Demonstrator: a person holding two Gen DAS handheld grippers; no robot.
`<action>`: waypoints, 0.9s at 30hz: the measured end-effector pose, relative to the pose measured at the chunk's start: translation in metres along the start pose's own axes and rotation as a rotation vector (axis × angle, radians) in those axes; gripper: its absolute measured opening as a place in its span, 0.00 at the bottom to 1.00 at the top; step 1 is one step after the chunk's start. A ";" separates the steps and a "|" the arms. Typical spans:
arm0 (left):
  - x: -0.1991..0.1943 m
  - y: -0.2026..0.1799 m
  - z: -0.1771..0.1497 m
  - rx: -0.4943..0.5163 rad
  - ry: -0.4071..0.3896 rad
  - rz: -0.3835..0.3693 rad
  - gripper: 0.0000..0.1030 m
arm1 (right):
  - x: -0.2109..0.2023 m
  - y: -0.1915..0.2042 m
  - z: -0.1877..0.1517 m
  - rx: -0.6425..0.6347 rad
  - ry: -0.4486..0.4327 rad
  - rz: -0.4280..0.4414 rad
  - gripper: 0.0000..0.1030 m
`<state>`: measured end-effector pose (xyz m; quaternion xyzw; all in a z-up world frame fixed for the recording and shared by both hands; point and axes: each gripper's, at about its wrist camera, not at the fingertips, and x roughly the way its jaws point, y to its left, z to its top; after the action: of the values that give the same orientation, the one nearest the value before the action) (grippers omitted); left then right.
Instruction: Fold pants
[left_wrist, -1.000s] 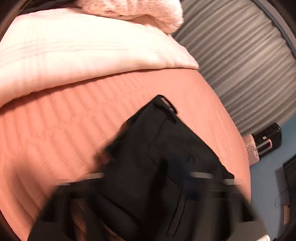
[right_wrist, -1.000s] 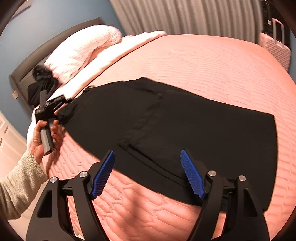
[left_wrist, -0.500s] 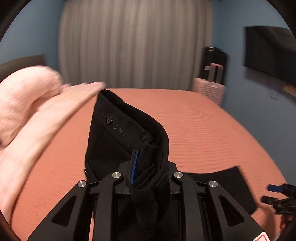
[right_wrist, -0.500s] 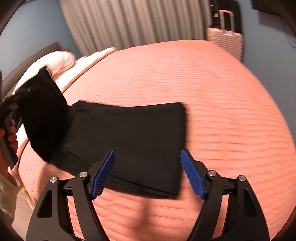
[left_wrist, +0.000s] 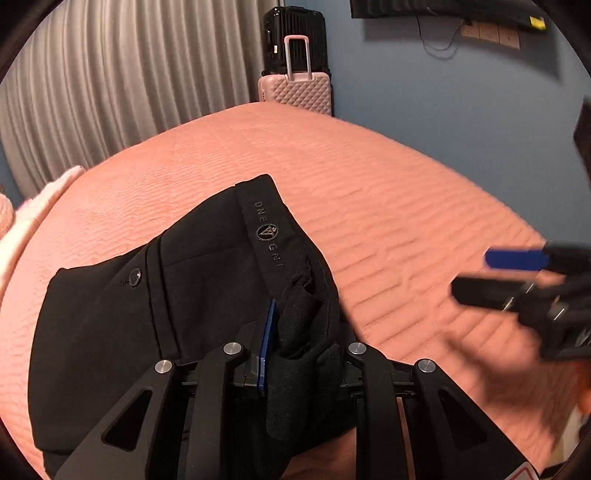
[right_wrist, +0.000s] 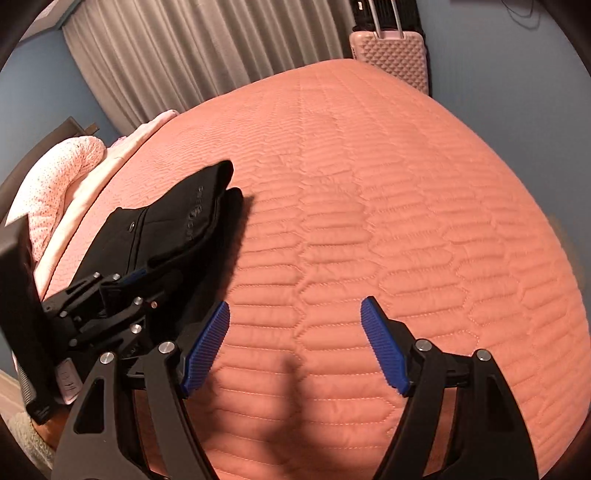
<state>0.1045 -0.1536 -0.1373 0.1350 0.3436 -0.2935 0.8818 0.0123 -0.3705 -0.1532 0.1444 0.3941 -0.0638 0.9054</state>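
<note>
One pair of black pants (left_wrist: 155, 302) lies folded near the bed's (right_wrist: 388, 206) left edge, waistband clamped in the left hand-held gripper (left_wrist: 295, 325). Right hand-held gripper (right_wrist: 295, 347) hangs spread and empty over bare quilt. Pillows (right_wrist: 55, 177) left; pink suitcase (right_wrist: 391, 59) beyond. Waistband lettering unreadable.

waistband (left_wrist: 266, 236) | letters "DNE", V emblem, "GNI"

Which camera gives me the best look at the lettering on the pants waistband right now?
The left wrist view: the pants fill the near field, and the waistband logo with its letters is sharp there, just beyond the left gripper clamped on the fabric. In the right wrist view the logo is small, angled and blurred.
</note>
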 end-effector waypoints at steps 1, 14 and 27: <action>0.000 0.001 0.003 -0.023 0.002 -0.023 0.18 | -0.001 -0.001 -0.001 0.005 -0.002 0.005 0.70; -0.001 -0.023 -0.006 0.061 0.011 -0.083 0.44 | 0.009 0.000 0.016 -0.024 -0.002 0.060 0.70; -0.039 0.119 0.015 -0.089 0.012 0.208 0.80 | 0.029 0.127 0.050 -0.275 -0.045 0.207 0.69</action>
<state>0.1620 -0.0499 -0.0956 0.1325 0.3459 -0.1842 0.9104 0.0959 -0.2658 -0.1159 0.0574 0.3616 0.0812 0.9270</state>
